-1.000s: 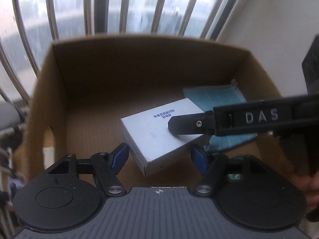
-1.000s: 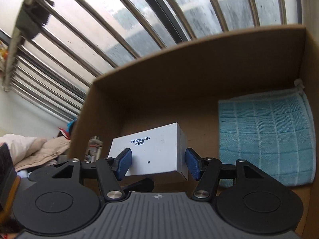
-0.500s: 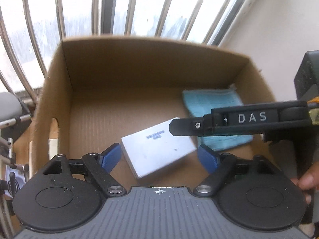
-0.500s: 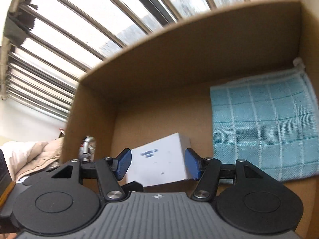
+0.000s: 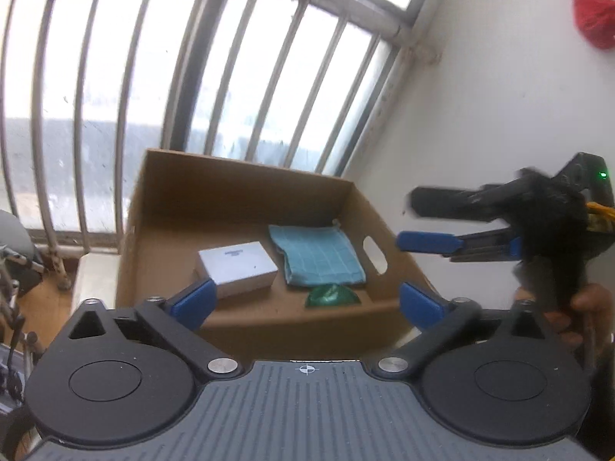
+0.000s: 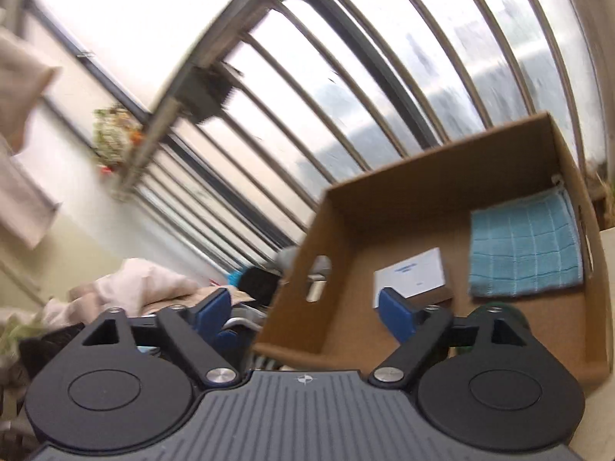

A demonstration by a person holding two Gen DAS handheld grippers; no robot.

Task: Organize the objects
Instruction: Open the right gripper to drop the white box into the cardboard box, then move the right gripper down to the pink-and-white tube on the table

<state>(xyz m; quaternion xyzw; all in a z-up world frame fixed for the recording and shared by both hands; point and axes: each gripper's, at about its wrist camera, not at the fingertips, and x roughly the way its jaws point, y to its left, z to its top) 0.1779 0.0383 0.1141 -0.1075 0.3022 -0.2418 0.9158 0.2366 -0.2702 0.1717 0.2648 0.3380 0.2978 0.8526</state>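
An open cardboard box [image 5: 246, 192] [image 6: 430, 169] stands by the window. Inside lie a white carton [image 5: 237, 266] [image 6: 411, 274], a folded blue cloth [image 5: 317, 258] [image 6: 524, 247] and a dark green round object [image 5: 331, 295] [image 6: 496, 309]. My left gripper [image 5: 305, 305] is open and empty, above and in front of the box. My right gripper [image 6: 307, 309] is open and empty, raised over the box's near left corner. It also shows at the right of the left wrist view [image 5: 430, 226], held by a hand.
Barred windows [image 5: 192, 77] run behind the box. A white wall [image 5: 499, 96] is at its right. The box sits on a pale ledge [image 5: 96, 272]. Clothes and clutter [image 6: 134, 288] lie to the left, below the box.
The right gripper let go of the white carton, which now lies on the box floor. Both grippers have pulled back and up out of the box and opened wider.
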